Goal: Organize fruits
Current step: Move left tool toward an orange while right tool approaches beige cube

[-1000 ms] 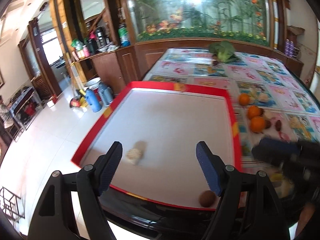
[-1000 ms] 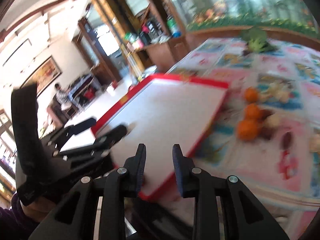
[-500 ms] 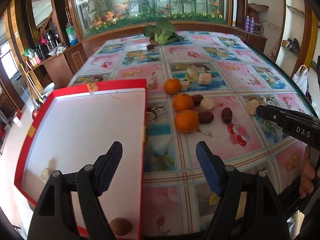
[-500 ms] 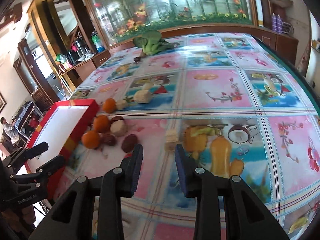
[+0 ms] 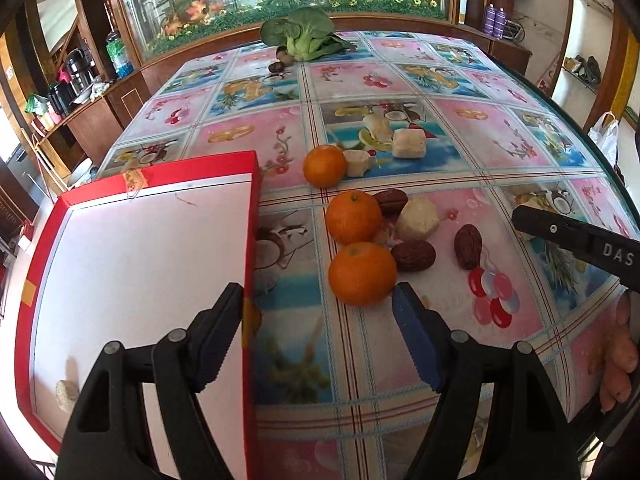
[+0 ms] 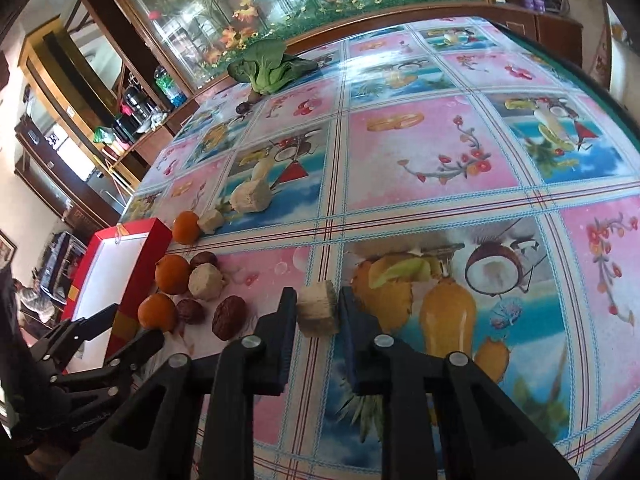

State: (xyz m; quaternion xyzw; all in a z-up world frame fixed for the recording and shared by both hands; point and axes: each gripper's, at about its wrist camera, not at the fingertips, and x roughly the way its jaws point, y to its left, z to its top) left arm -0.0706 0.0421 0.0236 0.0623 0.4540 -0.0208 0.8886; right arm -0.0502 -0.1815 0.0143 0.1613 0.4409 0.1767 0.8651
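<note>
My left gripper is open and low over the tablecloth, just short of the nearest orange. Two more oranges, three brown dates and pale fruit chunks lie beyond it. The red tray with a white floor sits at the left, with one pale piece in it. My right gripper is shut on a pale cube that rests on the table. The fruit cluster lies to its left. My right gripper also shows at the right edge of the left wrist view.
A green bok choy with small dark fruits beside it lies at the table's far end, in front of a glass aquarium wall. The table edge curves along the right. A hand holds the right gripper. A tiled floor lies past the tray.
Both views swung right, from the tray to the fruit on the tablecloth. My right gripper came down on the pale cube and its fingers narrowed onto it. The left stayed open.
</note>
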